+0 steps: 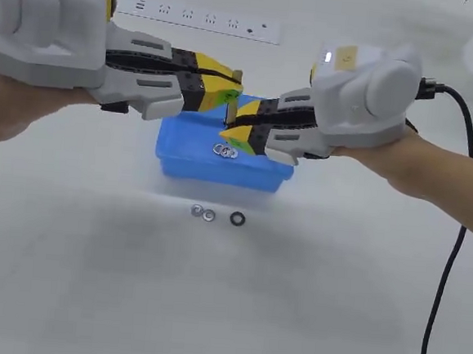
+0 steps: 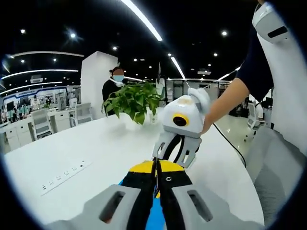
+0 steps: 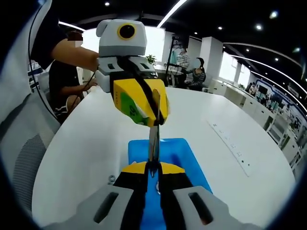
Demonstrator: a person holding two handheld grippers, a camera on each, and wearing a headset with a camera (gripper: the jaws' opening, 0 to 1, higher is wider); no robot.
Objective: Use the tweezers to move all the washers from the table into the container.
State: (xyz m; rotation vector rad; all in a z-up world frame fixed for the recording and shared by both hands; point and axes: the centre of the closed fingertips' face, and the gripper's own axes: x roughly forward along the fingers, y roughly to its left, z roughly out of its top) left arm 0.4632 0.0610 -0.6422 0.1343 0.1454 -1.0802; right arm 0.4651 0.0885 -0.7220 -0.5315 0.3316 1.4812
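Note:
A blue container (image 1: 220,174) stands mid-table with several washers (image 1: 225,151) inside. Three more washers (image 1: 209,215) lie in a row on the white table just in front of it. Above the container, my left gripper (image 1: 235,87) and right gripper (image 1: 230,131) meet tip to tip. Thin metal tweezers (image 3: 154,139) run upright from the right gripper's (image 3: 153,167) shut jaws to the yellow jaws of the left gripper (image 3: 157,108). In the left gripper view its own jaws (image 2: 157,167) are shut on a thin blade. The blue container (image 3: 175,148) lies below the tweezers, with a washer (image 3: 111,178) on the table to its left.
A white power strip (image 1: 200,17) lies at the table's far edge. A black cable (image 1: 452,243) trails from the right gripper down the right side. A green plant (image 2: 134,100) stands at the table's far end. People stand and sit around the room.

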